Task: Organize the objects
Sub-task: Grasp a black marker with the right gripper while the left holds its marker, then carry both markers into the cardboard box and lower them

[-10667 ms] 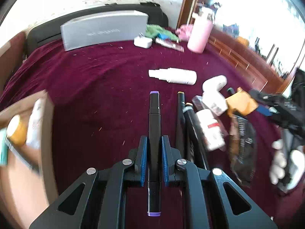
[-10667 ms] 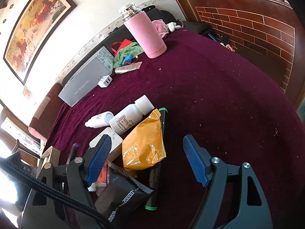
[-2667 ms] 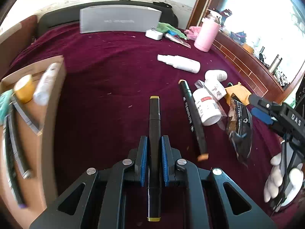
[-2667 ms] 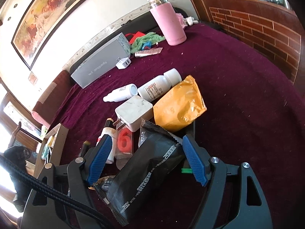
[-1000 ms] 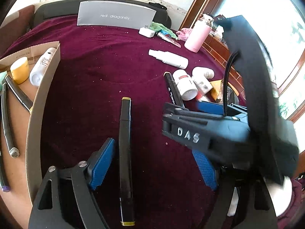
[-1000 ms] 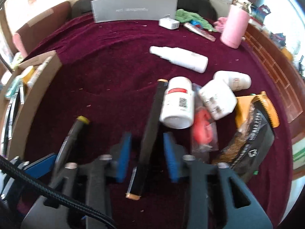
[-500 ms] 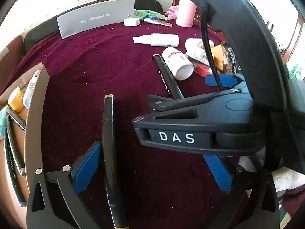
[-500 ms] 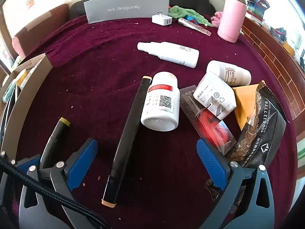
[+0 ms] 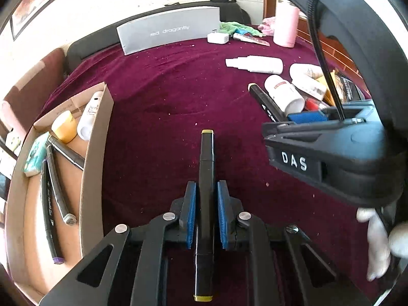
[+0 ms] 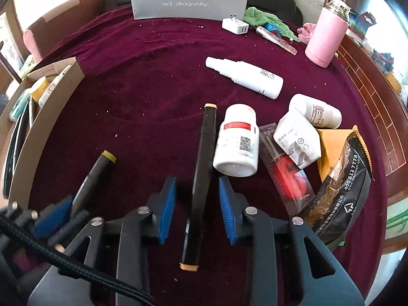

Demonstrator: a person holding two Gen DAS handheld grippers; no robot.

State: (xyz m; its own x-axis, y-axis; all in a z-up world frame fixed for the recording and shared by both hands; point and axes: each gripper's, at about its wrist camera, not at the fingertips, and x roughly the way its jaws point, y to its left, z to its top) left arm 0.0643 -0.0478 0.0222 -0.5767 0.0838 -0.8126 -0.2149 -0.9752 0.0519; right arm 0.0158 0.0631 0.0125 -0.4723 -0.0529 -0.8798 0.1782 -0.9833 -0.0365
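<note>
My left gripper is shut on a black marker with yellow caps, which lies lengthwise between the blue pads over the maroon cloth. In the right wrist view the same marker shows at the lower left. My right gripper straddles a black marker with orange caps. Its jaws are closing, with a thin gap still visible on each side of the marker. A cardboard box at the left holds several markers, a white bottle and a yellow-lidded jar.
Right of the orange-capped marker lie a white pill bottle, a spray bottle, a white charger, a red item in clear packaging, an orange packet and a black packet. A pink flask and a grey box stand at the back.
Both pairs of jaws stood wide apart half a second ago. The left has shut on the yellow-capped marker, and the right has narrowed around the orange-capped marker.
</note>
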